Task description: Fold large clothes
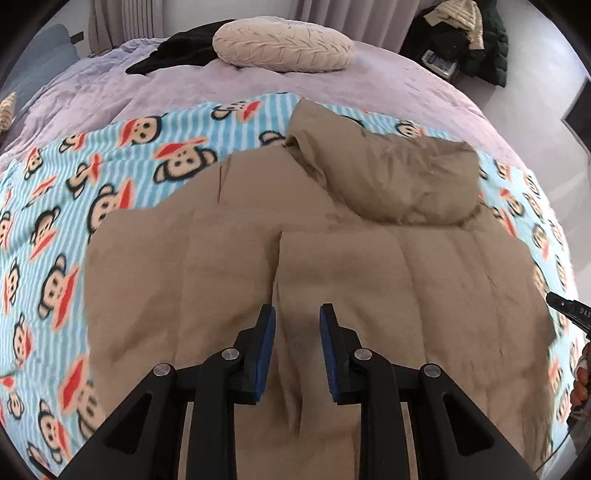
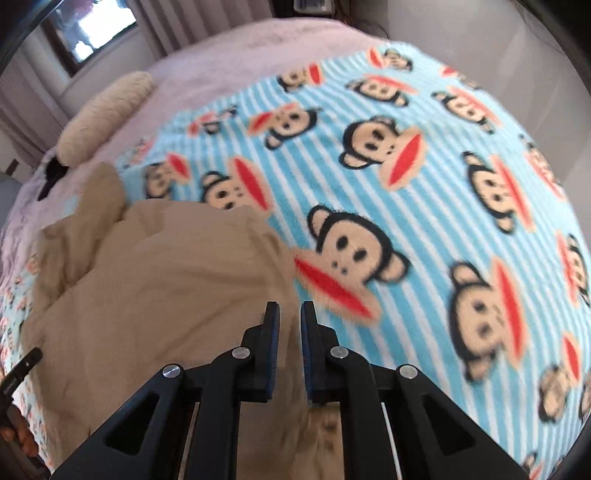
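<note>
A large tan padded jacket (image 1: 314, 266) lies spread on a blue striped monkey-print blanket (image 1: 110, 184), its hood or sleeve bunched at the far right (image 1: 402, 181). My left gripper (image 1: 297, 314) is open and empty just above the jacket's middle, near its front seam. In the right wrist view the jacket (image 2: 155, 288) lies at the left on the blanket (image 2: 406, 184). My right gripper (image 2: 290, 310) is slightly open over the jacket's right edge, with nothing between its fingers. Its black body shows at the right edge of the left wrist view (image 1: 569, 306).
The blanket lies on a lilac bedspread (image 1: 258, 85). A beige round cushion (image 1: 284, 46) and a black garment (image 1: 184, 51) lie at the far end. A pile of coats (image 1: 469, 33) sits beyond the bed on the right. A window (image 2: 96, 26) is at the far left.
</note>
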